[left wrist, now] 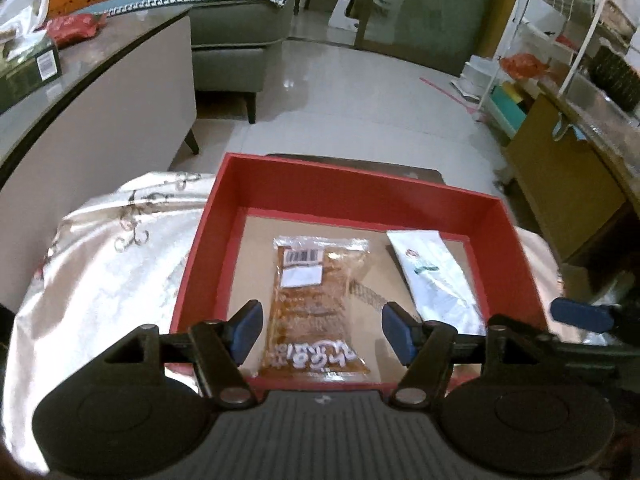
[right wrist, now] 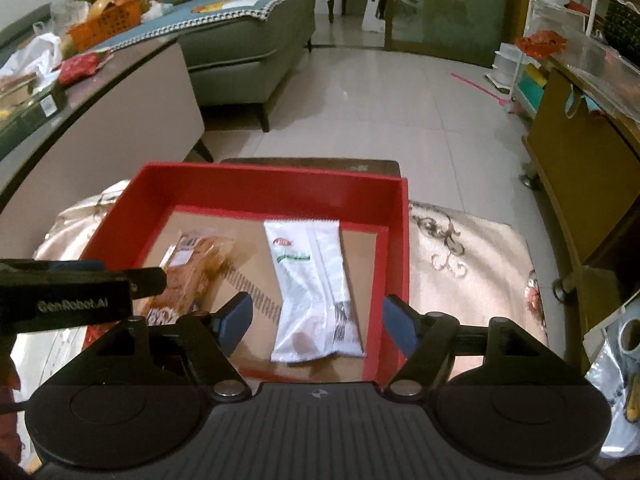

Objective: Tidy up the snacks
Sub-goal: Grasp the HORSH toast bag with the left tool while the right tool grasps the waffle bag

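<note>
Both packets are lying inside the red box [left wrist: 352, 188], which is sitting on a cloth [left wrist: 100, 248] over a low tabletop. The brown packet [left wrist: 316, 304] is lying left of centre on the box floor, and the white packet [right wrist: 316, 292] is lying to its right, near the right wall; the two are apart, with a strip of bare cardboard showing between them.

The left tool [left wrist: 322, 332] is hovering above the near edge of the box with its fingers wide apart and nothing between them. The brown packet is lying straight ahead of it, framed by the two blue pads, its long axis running away from the tool, so the fingers are straddling its short width. The right tool [right wrist: 316, 320] is hanging likewise with fingers spread and empty, and the white packet is lying dead ahead of it, long axis also running away, tilted slightly.

So each tool is sitting nearest its own packet: left for brown, right for white. Judging from this, either could drop straight down and close across the narrow side without turning. The white packet's closeness to the right wall looks like the tighter fit for the right tool's outer finger.
</note>
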`<action>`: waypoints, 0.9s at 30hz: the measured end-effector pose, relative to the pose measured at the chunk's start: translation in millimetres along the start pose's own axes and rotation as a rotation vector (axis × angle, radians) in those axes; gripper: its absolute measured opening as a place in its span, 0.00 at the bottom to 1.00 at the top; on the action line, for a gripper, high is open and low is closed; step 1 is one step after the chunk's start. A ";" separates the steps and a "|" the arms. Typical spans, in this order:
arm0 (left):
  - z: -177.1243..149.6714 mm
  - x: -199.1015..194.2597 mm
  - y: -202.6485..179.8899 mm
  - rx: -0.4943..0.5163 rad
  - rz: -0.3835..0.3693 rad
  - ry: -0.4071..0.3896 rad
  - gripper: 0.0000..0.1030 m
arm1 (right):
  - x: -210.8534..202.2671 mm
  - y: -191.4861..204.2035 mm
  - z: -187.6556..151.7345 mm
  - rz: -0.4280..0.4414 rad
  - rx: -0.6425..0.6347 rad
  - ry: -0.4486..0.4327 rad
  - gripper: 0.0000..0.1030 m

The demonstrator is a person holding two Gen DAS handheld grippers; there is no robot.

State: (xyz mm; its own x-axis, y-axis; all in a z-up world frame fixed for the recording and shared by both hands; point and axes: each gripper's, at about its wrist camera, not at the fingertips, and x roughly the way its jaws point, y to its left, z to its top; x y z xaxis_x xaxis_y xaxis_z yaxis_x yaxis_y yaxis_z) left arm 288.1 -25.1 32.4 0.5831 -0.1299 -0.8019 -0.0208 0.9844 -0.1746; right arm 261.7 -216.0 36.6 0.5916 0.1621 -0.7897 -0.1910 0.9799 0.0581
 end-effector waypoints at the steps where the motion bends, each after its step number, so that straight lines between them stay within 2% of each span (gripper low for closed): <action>1: -1.0 -3.4 1.6 -0.010 -0.006 0.002 0.58 | -1.1 1.2 -2.3 0.005 -0.001 0.005 0.76; 8: -16.8 -33.0 15.6 -0.037 -0.025 -0.020 0.61 | -18.8 4.4 -17.9 0.010 0.002 0.010 0.77; 14: -40.9 -48.2 26.5 -0.019 0.000 0.007 0.63 | -34.3 3.6 -36.6 0.017 0.005 0.024 0.79; 22: -62.3 -60.0 44.3 -0.072 0.023 0.032 0.63 | -52.6 11.6 -60.0 0.049 -0.006 0.038 0.80; 27: -77.3 -69.9 52.7 -0.109 0.006 0.050 0.64 | -57.7 25.4 -74.6 0.078 -0.041 0.063 0.82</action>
State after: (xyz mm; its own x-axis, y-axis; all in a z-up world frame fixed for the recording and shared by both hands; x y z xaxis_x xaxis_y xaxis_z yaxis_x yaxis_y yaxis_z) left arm 183.4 26.6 35.1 0.5412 -0.1330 -0.8303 -0.1137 0.9667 -0.2290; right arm 164.3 -209.2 38.1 0.5236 0.2292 -0.8206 -0.2677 0.9586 0.0969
